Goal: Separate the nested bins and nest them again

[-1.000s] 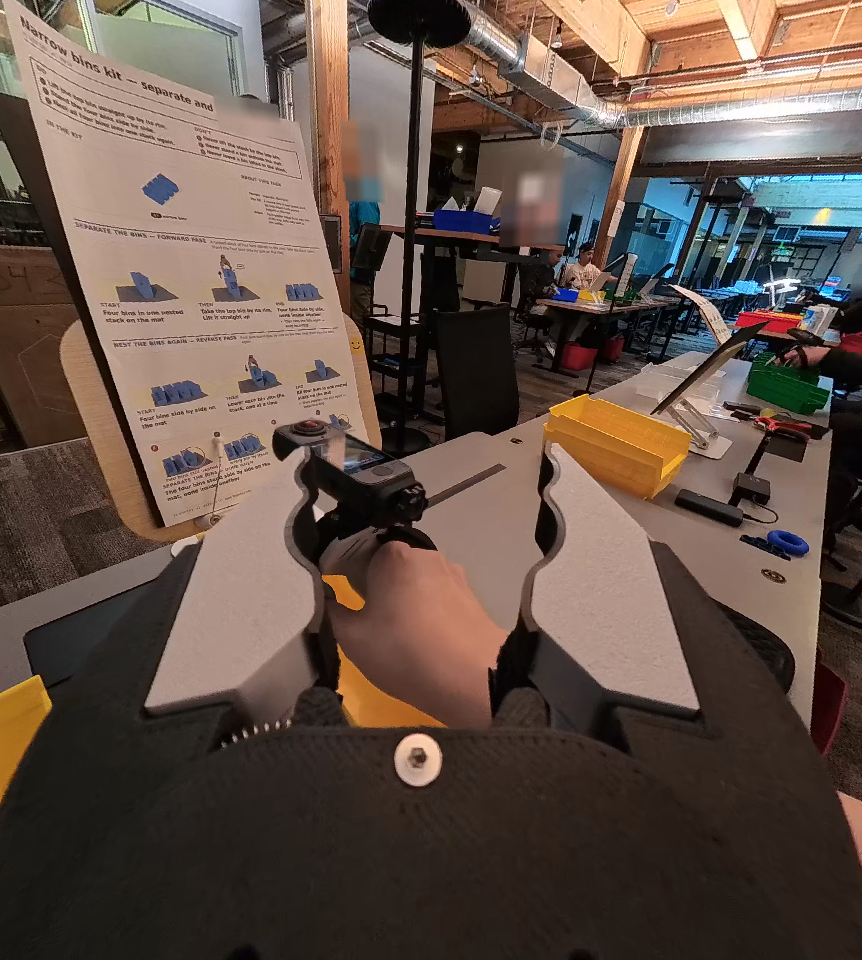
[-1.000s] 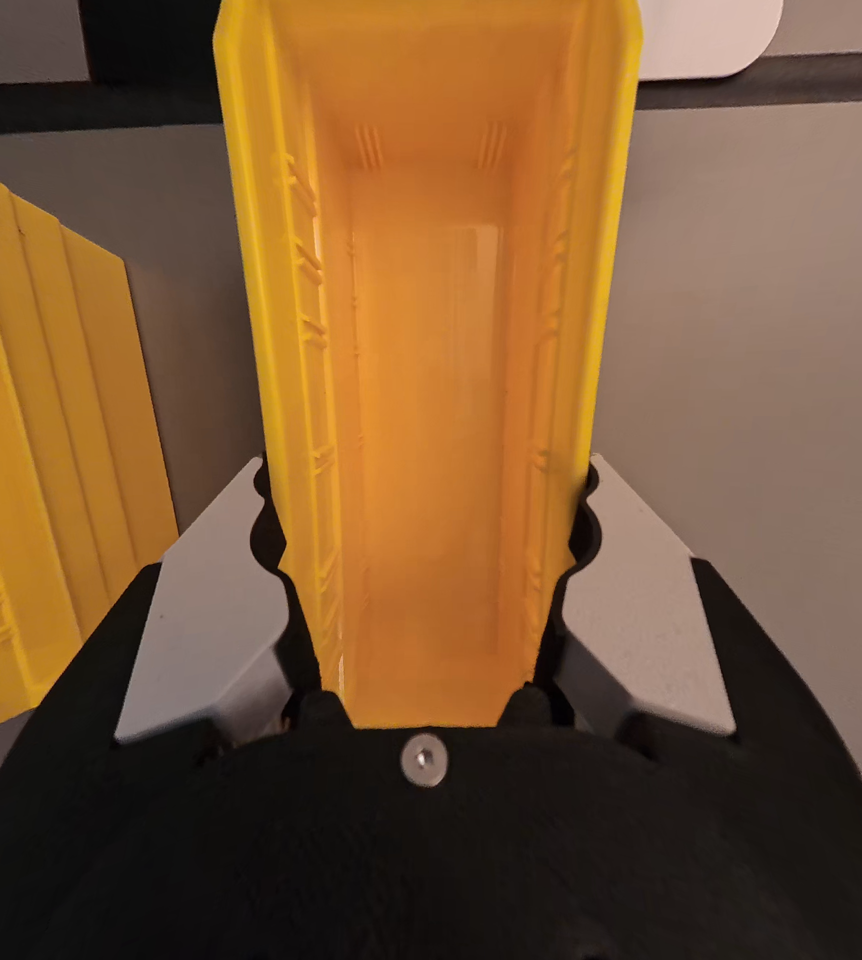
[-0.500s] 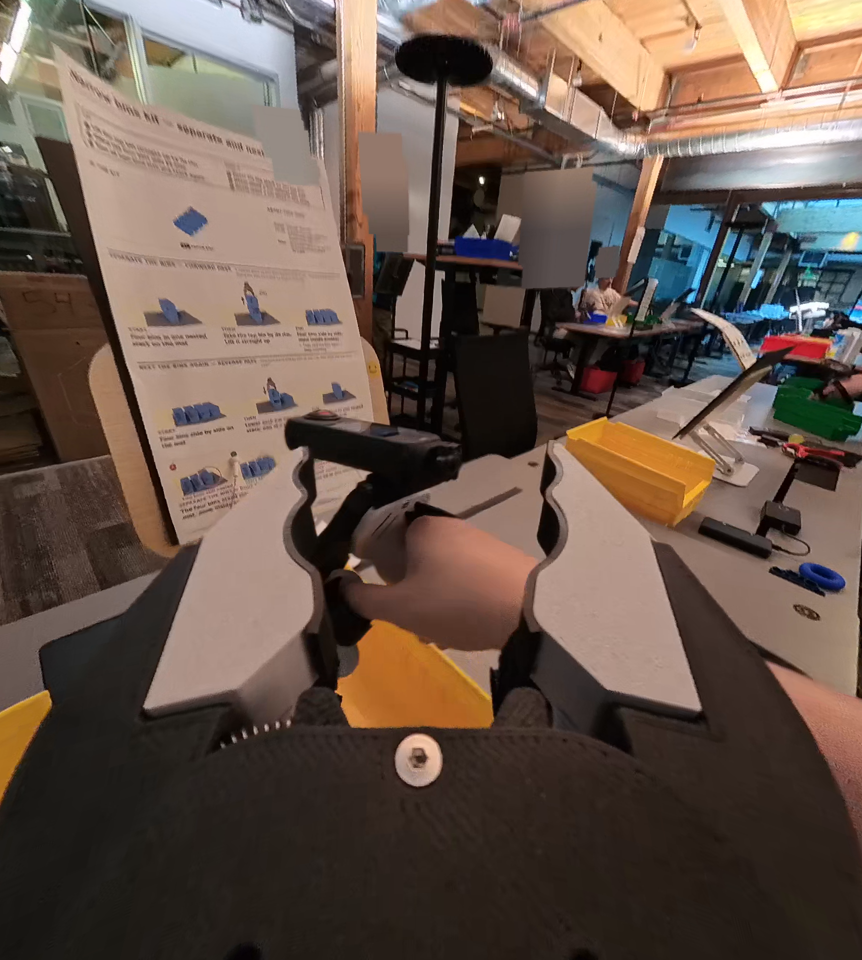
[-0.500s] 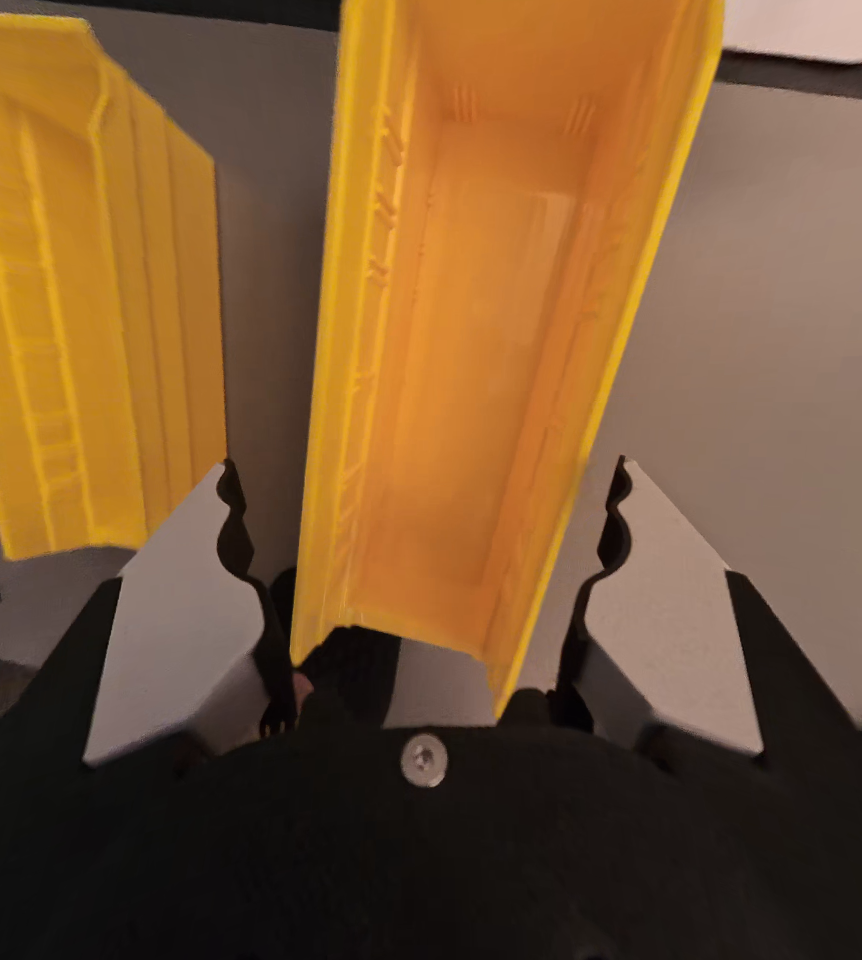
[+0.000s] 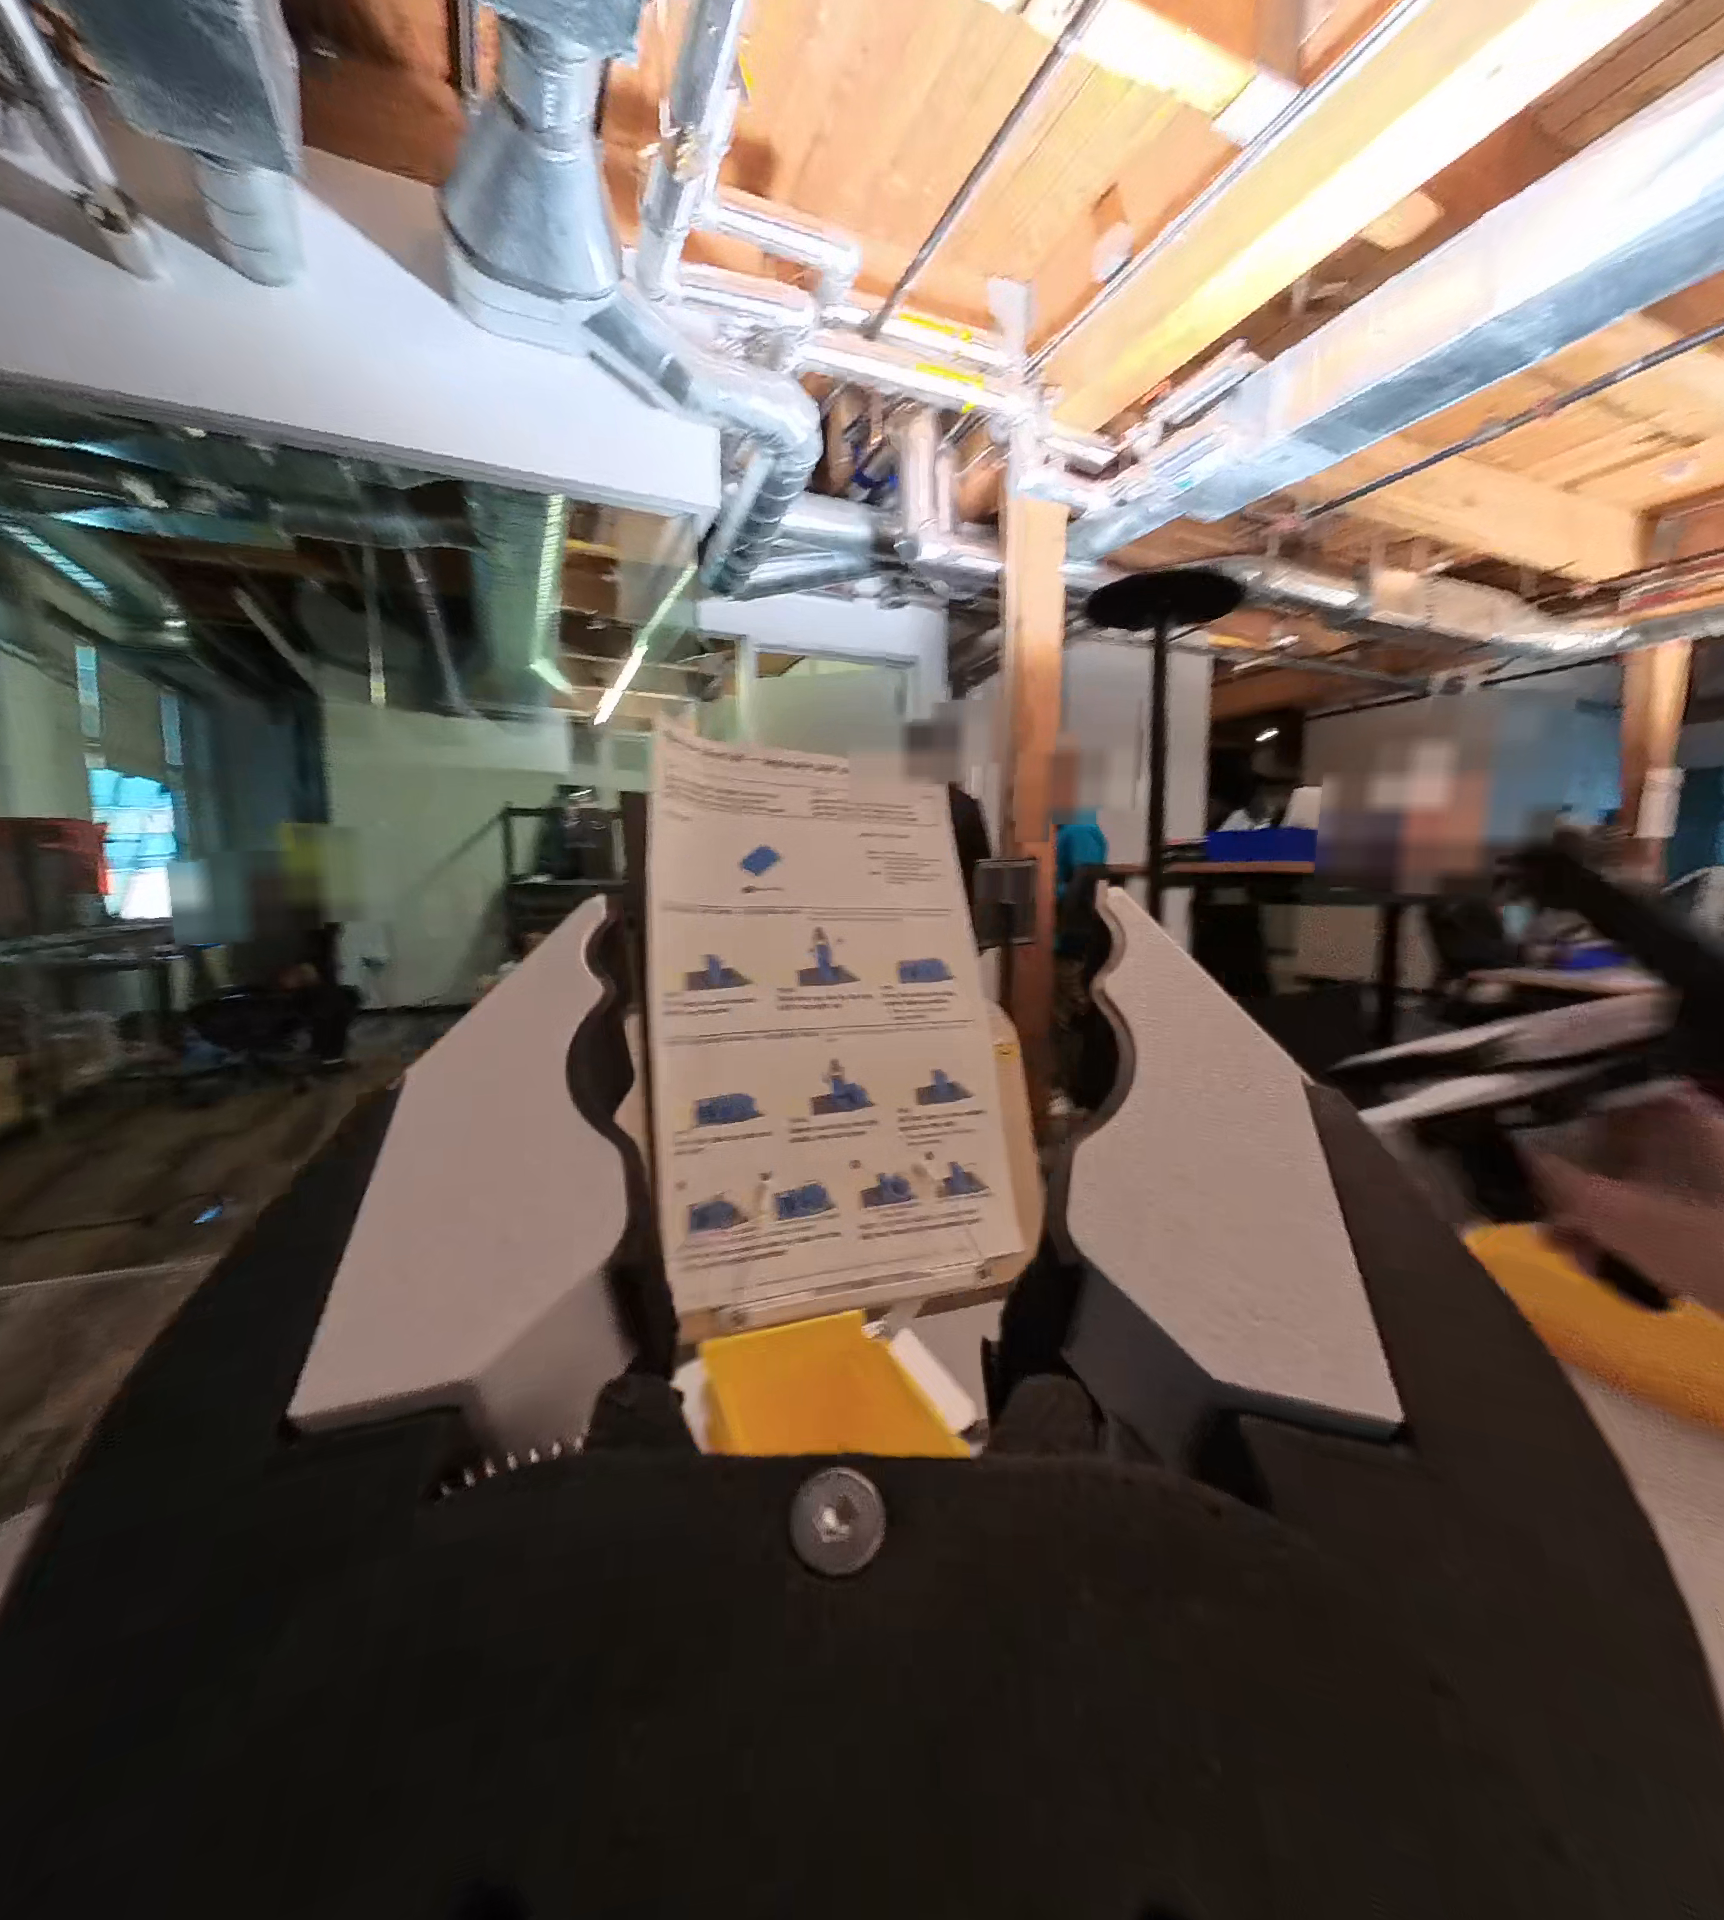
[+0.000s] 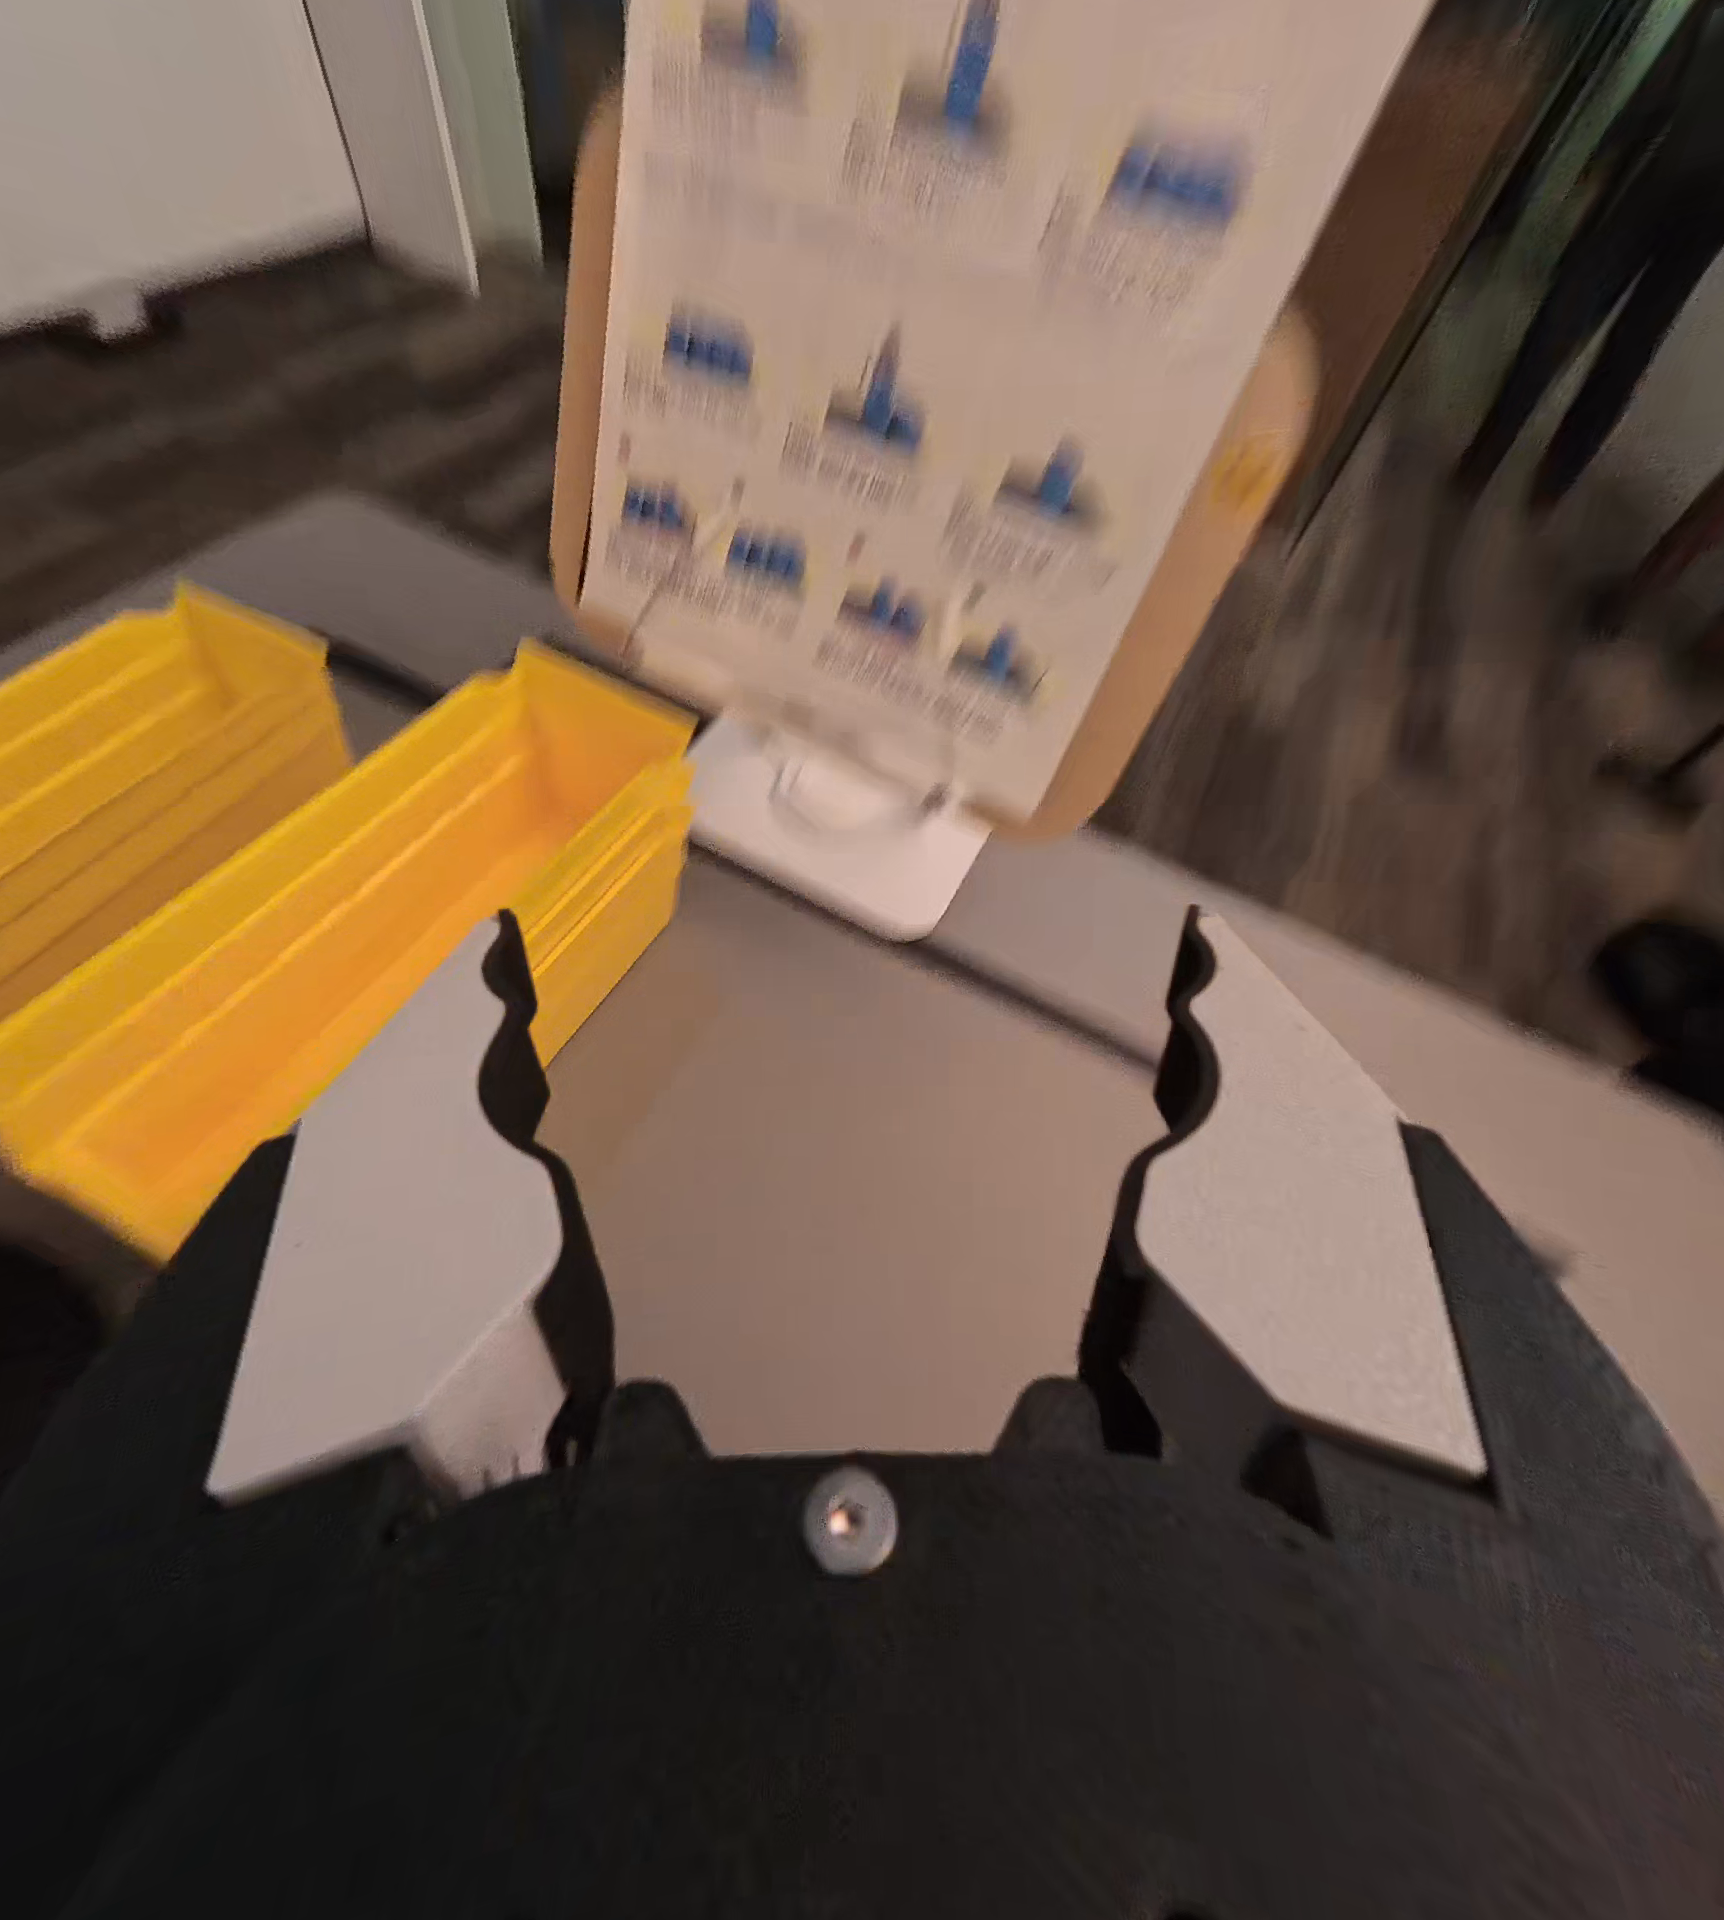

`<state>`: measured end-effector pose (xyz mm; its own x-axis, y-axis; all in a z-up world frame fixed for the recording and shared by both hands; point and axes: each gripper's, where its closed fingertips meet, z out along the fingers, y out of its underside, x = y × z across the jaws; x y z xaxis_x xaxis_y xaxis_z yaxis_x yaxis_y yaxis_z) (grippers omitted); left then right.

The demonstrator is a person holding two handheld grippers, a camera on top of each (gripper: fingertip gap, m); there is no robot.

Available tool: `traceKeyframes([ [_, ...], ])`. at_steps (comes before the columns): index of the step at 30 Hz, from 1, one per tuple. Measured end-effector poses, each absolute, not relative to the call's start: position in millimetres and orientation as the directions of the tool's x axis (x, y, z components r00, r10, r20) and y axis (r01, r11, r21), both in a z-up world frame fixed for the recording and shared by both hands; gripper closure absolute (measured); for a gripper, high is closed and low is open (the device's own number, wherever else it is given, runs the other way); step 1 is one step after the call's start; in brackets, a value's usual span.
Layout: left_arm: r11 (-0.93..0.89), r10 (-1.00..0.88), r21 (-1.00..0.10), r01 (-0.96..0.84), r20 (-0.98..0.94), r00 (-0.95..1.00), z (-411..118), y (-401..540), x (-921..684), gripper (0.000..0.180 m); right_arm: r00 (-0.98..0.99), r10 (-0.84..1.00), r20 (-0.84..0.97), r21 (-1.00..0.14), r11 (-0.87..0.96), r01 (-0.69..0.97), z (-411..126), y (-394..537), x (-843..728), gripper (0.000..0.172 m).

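Observation:
My right gripper (image 6: 847, 920) is open and empty above the grey table (image 6: 837, 1195). A long yellow bin (image 6: 318, 935) lies open side up just left of its left finger (image 6: 401, 1195), apart from the pads. A second yellow bin (image 6: 89, 769) lies farther left. My left gripper (image 5: 847, 904) is open with nothing between its pads and points up at the instruction sheet (image 5: 816, 1039). A yellow bin end (image 5: 816, 1382) shows low between its fingers, and another yellow bin (image 5: 1668, 1351) lies at the right under a hand (image 5: 1689, 1195).
The instruction sheet (image 6: 920, 364) stands on a white base (image 6: 837, 842) at the table's far edge, just beyond the bins. Past the table lies dark floor (image 6: 1460, 675). Desks and people sit far back in the room (image 5: 1357, 935).
My right gripper opened off the yellow bin, left it on the table and swung up and to the right. My left gripper tilted up and turned toward the sheet.

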<state>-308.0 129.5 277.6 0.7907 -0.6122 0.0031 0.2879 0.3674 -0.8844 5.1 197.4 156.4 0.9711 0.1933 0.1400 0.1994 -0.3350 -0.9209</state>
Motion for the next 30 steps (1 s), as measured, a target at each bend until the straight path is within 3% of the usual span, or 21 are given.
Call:
traceKeyframes([
  [4, 0.263, -0.468, -0.962, 0.073, -0.061, 0.882, 250, 164, -320, 0.088, 0.943, 0.115, 0.311, -0.944, 0.151, 0.293, 213, 153, 54, 0.051],
  [6, 0.141, -0.448, -0.988, -0.059, -0.117, 0.886, 218, 190, -318, 0.081, 0.945, 0.124, 0.302, -0.936, 0.225, 0.270, 216, 138, 72, 0.050],
  [10, -0.176, -0.468, -0.940, -0.293, -0.182, 0.865, 130, 239, -334, 0.060, 0.954, 0.175, 0.242, -0.948, 0.254, 0.193, 210, 134, 100, 0.048],
  [19, -0.667, -0.407, -0.687, -0.289, 0.012, 0.913, -2, 279, -399, 0.022, 0.937, 0.322, 0.133, -0.978, 0.194, 0.072, 173, 167, 127, 0.048],
  [23, -0.782, -0.342, -0.586, -0.212, 0.119, 0.932, -30, 288, -395, 0.022, 0.921, 0.385, 0.062, -0.998, 0.038, 0.051, 139, 184, 129, 0.048],
  [30, -0.904, -0.246, -0.356, -0.238, -0.022, 0.969, -81, 299, -408, 0.022, 0.935, 0.352, 0.038, -0.994, -0.083, 0.072, 104, 203, 155, 0.048],
])
